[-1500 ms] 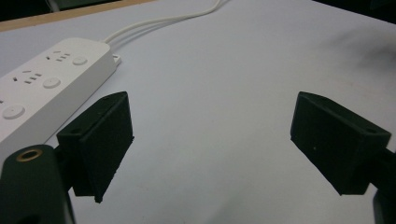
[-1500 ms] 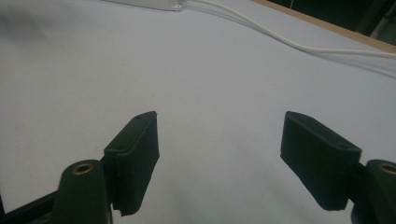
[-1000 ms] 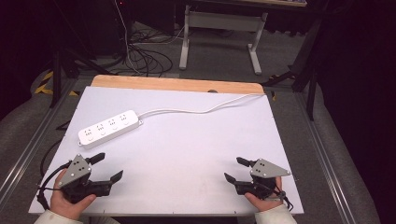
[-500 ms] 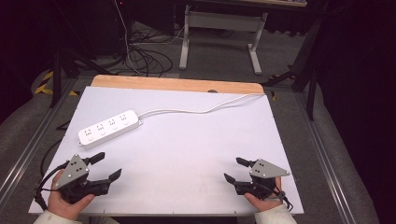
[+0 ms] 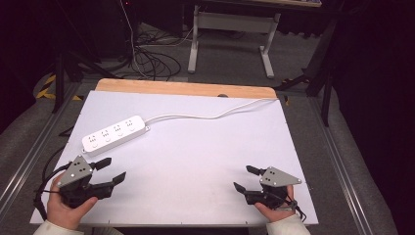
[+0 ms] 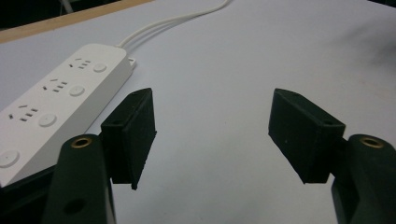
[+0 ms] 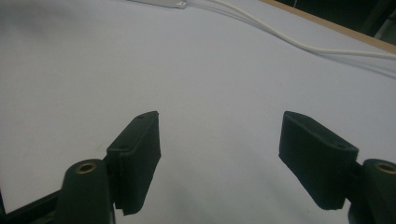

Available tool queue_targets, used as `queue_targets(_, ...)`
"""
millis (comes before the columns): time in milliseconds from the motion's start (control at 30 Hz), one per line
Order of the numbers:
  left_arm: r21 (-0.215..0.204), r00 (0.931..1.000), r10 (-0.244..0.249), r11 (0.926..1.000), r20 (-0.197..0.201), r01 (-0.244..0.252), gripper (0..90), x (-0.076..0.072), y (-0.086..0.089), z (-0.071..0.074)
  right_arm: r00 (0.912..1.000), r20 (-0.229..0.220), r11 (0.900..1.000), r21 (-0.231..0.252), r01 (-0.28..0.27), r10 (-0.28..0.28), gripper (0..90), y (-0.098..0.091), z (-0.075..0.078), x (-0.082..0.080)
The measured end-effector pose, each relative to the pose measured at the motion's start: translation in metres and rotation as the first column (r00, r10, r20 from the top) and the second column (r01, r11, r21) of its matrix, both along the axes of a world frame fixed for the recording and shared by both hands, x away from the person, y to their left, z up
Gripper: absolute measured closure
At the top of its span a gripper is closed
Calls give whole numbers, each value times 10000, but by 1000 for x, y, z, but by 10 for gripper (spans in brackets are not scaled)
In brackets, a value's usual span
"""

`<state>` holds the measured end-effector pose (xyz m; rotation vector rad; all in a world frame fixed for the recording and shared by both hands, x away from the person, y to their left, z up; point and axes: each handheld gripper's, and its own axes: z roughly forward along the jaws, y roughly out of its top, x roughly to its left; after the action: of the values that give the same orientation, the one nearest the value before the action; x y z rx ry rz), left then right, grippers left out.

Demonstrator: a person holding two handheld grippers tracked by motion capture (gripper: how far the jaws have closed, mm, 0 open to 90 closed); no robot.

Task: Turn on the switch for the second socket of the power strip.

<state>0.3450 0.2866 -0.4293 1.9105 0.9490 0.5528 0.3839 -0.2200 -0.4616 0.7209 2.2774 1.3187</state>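
The left hand-held gripper point(image 5: 108, 170), empty near the white power strip point(image 5: 114, 134), has just been narrowing its jaws, though they remain apart. The right hand-held gripper point(image 5: 243, 178) rests unmoved on the worktop point(image 5: 195, 147), open and empty.

No word, brand, number or label can be read anywhere, not on the long white plastic power strip point(image 5: 114, 135) with its round buttons and socket slots, nor on the grey three-cornered metal plates point(image 5: 279, 177) atop the handheld tools.
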Motion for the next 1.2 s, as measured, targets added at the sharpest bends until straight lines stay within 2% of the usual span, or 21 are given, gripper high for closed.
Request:
queue_targets(100,137,9997,-25,9999,-248,29,380,2,4,5,10000,20,10000,-57,-15,15,300,0,0,0)
queue_targets(167,16,9985,-170,9999,-511,171,387,5,8,8,10000,17,10000,-59,-14,14,300,0,0,0)
queue_targets(300,-28,9979,-179,9998,-623,178,400,7,12,12,10000,-41,10000,-50,23,-23,300,1,-1,0)
queue_targets(400,-177,9948,-350,9993,-956,335,395,13,16,17,10000,-47,10000,-89,23,-24,300,1,-1,0)
queue_targets(500,-72,9958,-205,9998,-896,199,407,15,17,21,10000,-68,10000,-81,37,-37,300,1,-1,0)
queue_targets(767,-437,9959,549,9974,-718,-581,437,21,22,33,10000,-41,10000,-75,33,-33,299,2,-1,1)
queue_targets(800,-382,9960,602,9973,-657,-628,443,22,24,34,10000,-37,10000,-75,34,-34,299,2,-1,1)
queue_targets(833,-506,9958,596,9967,-688,-631,447,23,24,35,10000,-37,10000,-71,37,-37,299,2,-1,1)
queue_targets(1200,-332,9972,642,9973,-395,-655,423,33,26,47,10000,-27,9999,-115,43,-44,300,2,-1,1)
